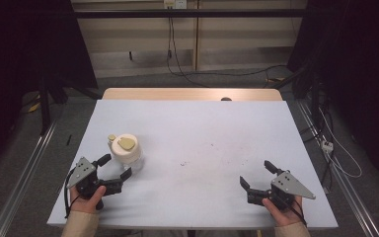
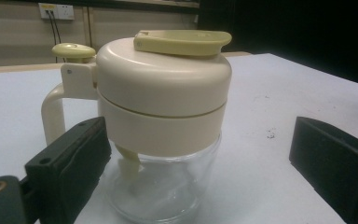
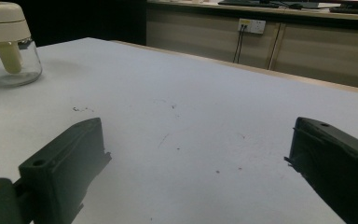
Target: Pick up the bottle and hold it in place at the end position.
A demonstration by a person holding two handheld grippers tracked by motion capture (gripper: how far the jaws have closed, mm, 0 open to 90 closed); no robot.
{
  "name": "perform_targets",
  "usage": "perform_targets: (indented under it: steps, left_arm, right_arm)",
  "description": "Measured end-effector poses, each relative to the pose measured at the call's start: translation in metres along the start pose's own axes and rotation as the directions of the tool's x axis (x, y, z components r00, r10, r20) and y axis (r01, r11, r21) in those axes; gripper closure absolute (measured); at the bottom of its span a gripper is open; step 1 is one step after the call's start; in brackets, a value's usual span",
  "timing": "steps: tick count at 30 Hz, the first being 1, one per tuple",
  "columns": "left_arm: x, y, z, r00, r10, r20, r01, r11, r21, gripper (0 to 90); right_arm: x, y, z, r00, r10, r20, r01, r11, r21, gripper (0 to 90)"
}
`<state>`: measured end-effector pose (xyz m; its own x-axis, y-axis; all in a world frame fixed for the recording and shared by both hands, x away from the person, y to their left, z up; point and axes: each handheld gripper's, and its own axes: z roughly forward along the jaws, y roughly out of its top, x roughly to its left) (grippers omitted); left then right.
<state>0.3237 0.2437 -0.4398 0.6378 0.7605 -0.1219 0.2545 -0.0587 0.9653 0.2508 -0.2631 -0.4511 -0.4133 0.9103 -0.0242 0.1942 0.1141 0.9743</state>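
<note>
Reaching: left gripper (image 1: 112, 168) closing in on jar (image 1: 126, 154), jaws wide, nothing held
Jar: table's (image 1: 202, 128) 9 o'clock side, upright, lid (image 2: 163, 77) on
Right gripper (image 1: 257, 174): 4 o'clock, spread wide, empty
Next: probably centring jaws around glass body, then squeezing gently

A small jug (image 1: 126, 153) stood upright on the left part of the table, toward its near edge. Its lower body was clear glass, capped by a broad cream top section with a cream handle on one side. A yellow-green flap (image 2: 182, 42) lay flat across the lid, and a round yellow-green button (image 2: 73, 50) sat above the handle.
</note>
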Motion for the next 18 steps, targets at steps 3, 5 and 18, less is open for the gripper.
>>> perform_targets:
  steps: [3,5,18]
  left_arm:
    - [-0.0002,0.0002,-0.0002,1.0,0.001,0.0,-0.001,1.0,-0.002,4.5]
    - [-0.0002,0.0003,0.0,1.0,0.001,0.001,-0.001,1.0,-0.001,4.5]
    - [-0.0013,0.0022,0.0051,0.9991,0.037,-0.023,-0.036,0.999,0.026,3.8]
  right_arm:
    - [0.0003,0.0002,-0.0001,1.0,0.0,0.002,0.0,1.0,0.001,2.9]
    - [0.0003,0.0,0.0002,1.0,0.0,0.0,0.0,1.0,0.007,3.1]
    - [0.0011,0.0005,0.0019,0.9998,-0.002,-0.022,0.002,1.0,0.001,3.1]
